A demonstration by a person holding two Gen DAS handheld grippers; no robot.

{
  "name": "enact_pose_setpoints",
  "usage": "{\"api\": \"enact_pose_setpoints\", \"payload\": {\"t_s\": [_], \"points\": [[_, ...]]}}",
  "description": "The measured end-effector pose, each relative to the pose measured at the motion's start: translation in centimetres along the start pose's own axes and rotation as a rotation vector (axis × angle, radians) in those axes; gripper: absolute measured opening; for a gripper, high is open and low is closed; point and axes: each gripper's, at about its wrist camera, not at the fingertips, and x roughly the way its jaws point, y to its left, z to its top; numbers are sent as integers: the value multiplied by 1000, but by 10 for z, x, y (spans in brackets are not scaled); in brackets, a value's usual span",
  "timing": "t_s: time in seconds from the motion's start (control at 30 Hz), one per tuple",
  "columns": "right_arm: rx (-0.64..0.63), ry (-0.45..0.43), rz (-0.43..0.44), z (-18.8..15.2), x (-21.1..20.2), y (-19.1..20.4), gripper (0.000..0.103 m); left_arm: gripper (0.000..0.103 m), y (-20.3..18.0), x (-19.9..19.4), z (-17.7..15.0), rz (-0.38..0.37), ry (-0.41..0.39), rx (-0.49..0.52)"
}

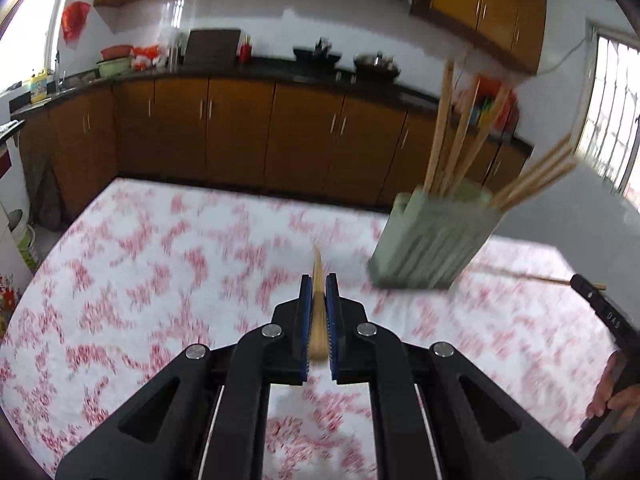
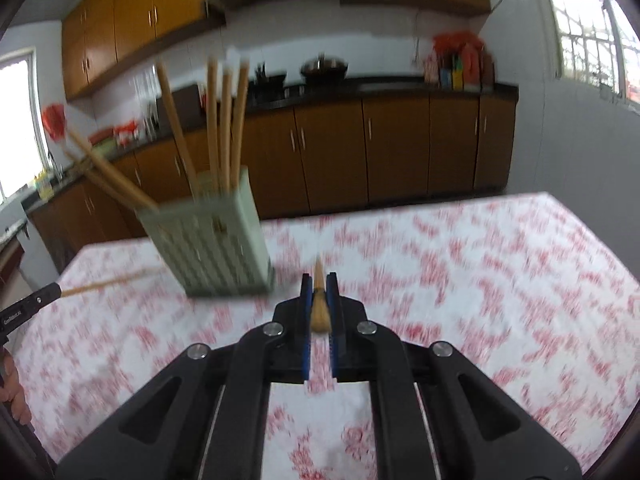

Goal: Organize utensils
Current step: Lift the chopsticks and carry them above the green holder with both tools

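A pale green slatted holder (image 1: pixel 434 236) stands on the table with several wooden chopsticks (image 1: pixel 460 132) upright or leaning in it. My left gripper (image 1: pixel 319 284) is shut on one wooden chopstick (image 1: pixel 318 320), held above the cloth to the left of the holder. In the right wrist view the holder (image 2: pixel 216 244) stands ahead to the left, and my right gripper (image 2: pixel 319 282) is shut on another chopstick (image 2: pixel 319 308). Each view shows the other gripper at its edge, the right one (image 1: pixel 588 286) and the left one (image 2: pixel 48 292), with its chopstick sticking out toward the holder.
The table wears a white cloth with a red flower print (image 1: pixel 160 280). Brown kitchen cabinets (image 1: pixel 240 132) and a dark counter with pots run along the far wall. A person's hand (image 1: pixel 612 392) shows at the right edge of the left view.
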Motion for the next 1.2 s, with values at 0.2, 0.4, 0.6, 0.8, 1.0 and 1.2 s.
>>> {"api": "enact_pose_setpoints", "payload": {"t_s": [0.2,0.4,0.6,0.8,1.0,1.2], "points": [[0,-79,3,21,-15,0,8,7,-5,-21,26,-31,-100,-24],[-3,-86,3,28,-17,-2,8,7,-7,-24,33,-30,-121,-9],[-15,-110,51,45,-31,6,8,7,-19,-38,46,-67,-165,28],[-12,-152,156,75,-59,19,8,7,-41,-60,66,-141,-218,60],[-30,-224,238,101,-85,36,8,7,-66,-77,83,-203,-266,93],[-28,-306,281,125,-101,48,8,7,-80,-88,101,-218,-341,82]]}}
